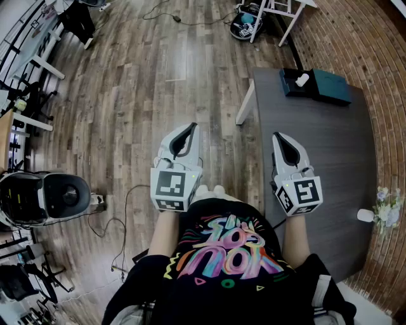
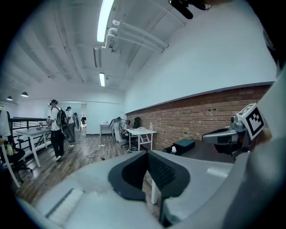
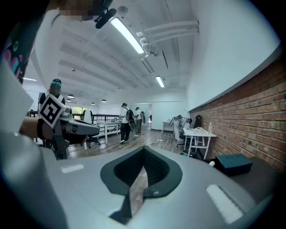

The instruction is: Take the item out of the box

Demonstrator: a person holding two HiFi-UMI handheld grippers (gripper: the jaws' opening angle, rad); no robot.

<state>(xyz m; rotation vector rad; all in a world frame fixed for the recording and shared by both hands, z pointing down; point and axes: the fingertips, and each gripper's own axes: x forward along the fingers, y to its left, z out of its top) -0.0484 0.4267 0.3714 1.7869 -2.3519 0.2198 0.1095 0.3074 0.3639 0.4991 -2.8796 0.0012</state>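
A dark teal box (image 1: 323, 86) lies at the far end of the dark grey table (image 1: 317, 165), with a small white item (image 1: 302, 80) at its left side. Both show again in the left gripper view, the box (image 2: 183, 144) and the white item (image 2: 173, 149), and in the right gripper view, the box (image 3: 232, 163) and the item (image 3: 211, 163). My left gripper (image 1: 189, 129) is held over the wooden floor left of the table, shut and empty (image 2: 146, 152). My right gripper (image 1: 279, 137) hovers over the table's near part, shut with nothing in it (image 3: 144, 147). Both are far short of the box.
A brick wall (image 1: 374, 57) runs along the table's right side. A small white object (image 1: 365, 216) and flowers (image 1: 387, 209) sit at the table's right edge. White table legs (image 1: 279, 19) and a bag (image 1: 244, 25) stand beyond it. A machine (image 1: 44, 197) and cables are on the floor at left. People (image 2: 57, 129) stand far off.
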